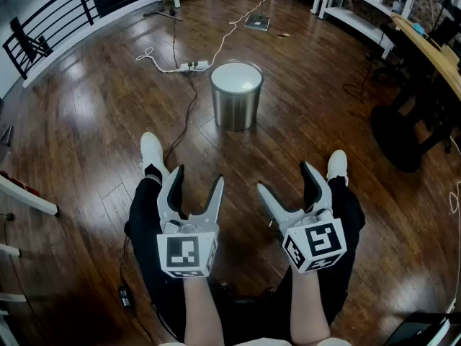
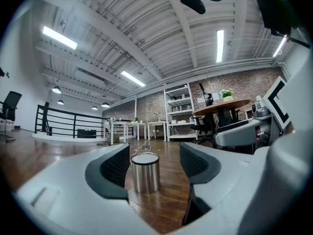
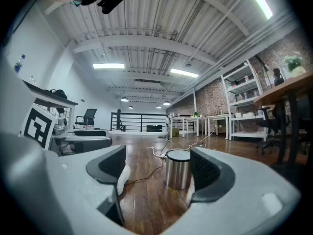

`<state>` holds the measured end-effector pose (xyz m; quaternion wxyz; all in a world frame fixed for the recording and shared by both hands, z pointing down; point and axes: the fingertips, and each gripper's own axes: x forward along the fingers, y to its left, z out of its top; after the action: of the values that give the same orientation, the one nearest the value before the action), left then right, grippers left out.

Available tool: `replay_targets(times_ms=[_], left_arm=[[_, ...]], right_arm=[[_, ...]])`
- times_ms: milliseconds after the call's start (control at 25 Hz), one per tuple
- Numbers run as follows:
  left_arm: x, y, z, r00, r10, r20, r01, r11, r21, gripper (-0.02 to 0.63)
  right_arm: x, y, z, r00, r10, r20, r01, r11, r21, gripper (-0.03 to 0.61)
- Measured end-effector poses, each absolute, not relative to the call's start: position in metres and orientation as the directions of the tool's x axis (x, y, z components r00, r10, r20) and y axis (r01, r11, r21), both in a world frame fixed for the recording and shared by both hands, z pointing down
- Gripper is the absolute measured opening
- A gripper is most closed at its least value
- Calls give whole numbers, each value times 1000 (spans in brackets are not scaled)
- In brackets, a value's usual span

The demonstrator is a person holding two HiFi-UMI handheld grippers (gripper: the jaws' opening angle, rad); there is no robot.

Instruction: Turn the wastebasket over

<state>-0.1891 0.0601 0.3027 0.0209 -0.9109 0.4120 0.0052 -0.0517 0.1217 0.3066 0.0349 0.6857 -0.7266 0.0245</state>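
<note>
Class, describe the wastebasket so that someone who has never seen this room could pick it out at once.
Start at the wide dark wooden floor, with white shelving at its far edge. Ahead of the person's white shoes stands the wastebasket, near a white power strip. It is the only shiny metal cylinder there, upright, with a pale flat top.

Floor [image 1: 79, 143]: dark wood planks
Power strip [image 1: 197, 65]: white, cables attached
Railing [image 1: 75, 7]: black, far left
Shelving [image 1: 354, 14]: white, far right
</note>
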Motion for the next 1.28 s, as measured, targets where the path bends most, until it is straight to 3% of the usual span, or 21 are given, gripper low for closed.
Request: replay_targets(times_ms=[720,1280], left_arm=[[-49,-154,296,516,-857,4,-856,-515,-46,333],[-42,-307,293,357,-934,-4,-930,-355,-95,333]], right_arm=[[82,-132,294,-344,-933,106,-937,348,16,399],[86,-315,285,-598,-785,161,-785,614,78,399]])
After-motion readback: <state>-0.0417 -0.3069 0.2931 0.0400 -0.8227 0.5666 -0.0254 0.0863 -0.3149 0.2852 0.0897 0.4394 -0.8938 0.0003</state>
